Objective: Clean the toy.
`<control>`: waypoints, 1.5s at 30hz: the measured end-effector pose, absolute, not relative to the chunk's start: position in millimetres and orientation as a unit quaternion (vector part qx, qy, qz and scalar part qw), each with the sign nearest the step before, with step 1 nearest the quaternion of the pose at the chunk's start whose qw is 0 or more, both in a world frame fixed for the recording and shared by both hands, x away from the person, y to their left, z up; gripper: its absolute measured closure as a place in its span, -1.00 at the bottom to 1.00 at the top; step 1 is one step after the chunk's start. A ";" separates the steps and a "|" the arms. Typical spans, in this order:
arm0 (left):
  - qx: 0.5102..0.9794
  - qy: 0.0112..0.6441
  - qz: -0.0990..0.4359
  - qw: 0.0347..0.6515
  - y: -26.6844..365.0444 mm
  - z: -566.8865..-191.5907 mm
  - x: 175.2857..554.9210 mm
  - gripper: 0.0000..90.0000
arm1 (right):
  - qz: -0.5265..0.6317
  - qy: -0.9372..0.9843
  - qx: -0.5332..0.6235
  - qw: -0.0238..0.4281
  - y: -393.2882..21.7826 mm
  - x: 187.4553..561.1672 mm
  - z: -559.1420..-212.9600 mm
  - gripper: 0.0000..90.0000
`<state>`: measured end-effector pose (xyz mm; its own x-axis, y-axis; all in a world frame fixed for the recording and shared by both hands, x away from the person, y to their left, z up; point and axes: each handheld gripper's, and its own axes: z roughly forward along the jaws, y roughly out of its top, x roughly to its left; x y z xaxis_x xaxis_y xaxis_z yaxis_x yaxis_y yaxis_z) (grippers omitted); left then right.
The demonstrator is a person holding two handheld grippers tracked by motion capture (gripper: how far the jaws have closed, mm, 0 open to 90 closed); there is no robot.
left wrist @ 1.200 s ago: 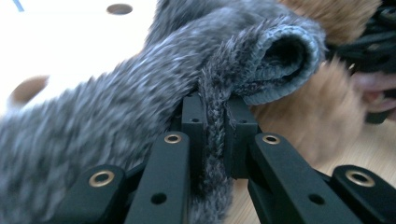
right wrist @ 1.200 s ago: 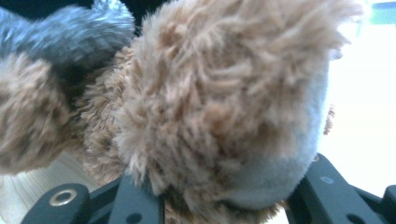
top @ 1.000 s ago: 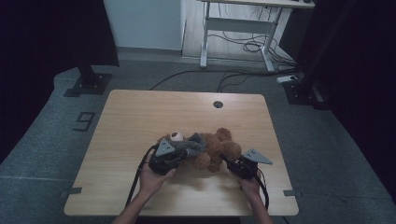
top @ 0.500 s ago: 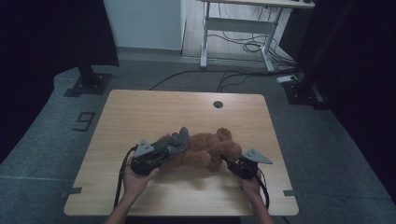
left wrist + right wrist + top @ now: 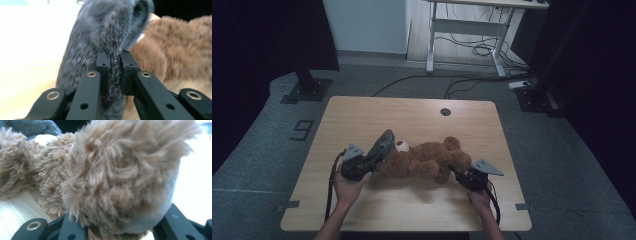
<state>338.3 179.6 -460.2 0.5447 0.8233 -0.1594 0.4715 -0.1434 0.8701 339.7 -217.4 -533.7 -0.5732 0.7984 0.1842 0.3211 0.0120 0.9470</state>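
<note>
A brown teddy bear (image 5: 427, 161) lies on its back across the wooden table (image 5: 412, 115), head to the left. My left gripper (image 5: 372, 159) is shut on a grey furry cap (image 5: 382, 146), which stands up just off the bear's head. In the left gripper view the jaws (image 5: 115, 60) pinch a fold of the grey cap (image 5: 100, 30), with the bear (image 5: 180, 50) behind it. My right gripper (image 5: 460, 173) is shut on the bear's foot (image 5: 120, 175), which sits between its jaws.
A cable hole (image 5: 445, 111) sits near the table's far edge. Beyond the table stand a white desk frame (image 5: 462, 30) with loose cables (image 5: 472, 50) and two black stand bases (image 5: 304, 90). A "9" mark (image 5: 302, 130) lies on the floor at the left.
My left gripper has moved left with the grey cap, pulling it away from the bear's head, so the pale muzzle now shows. The right gripper has stayed in place on the foot.
</note>
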 end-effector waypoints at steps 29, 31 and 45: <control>0.751 0.403 0.198 0.485 119.0 -469.7 339.5 0.79 | 0.578 0.650 0.431 0.241 -246.4 320.7 -484.8 -0.64; 0.751 0.399 0.197 0.488 118.3 -470.4 336.0 0.79 | 0.580 0.651 0.428 0.239 -249.8 320.9 -476.9 -0.65; 0.735 0.408 0.161 0.517 137.7 -486.4 322.5 0.81 | 0.483 0.777 0.384 0.128 -191.1 345.8 -504.4 -0.64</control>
<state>322.5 137.7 -486.4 0.6150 0.7666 -0.1844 0.4333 -0.1333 0.8913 345.8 -191.1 -504.4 -0.6727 0.7197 0.1720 0.4731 0.2396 0.8478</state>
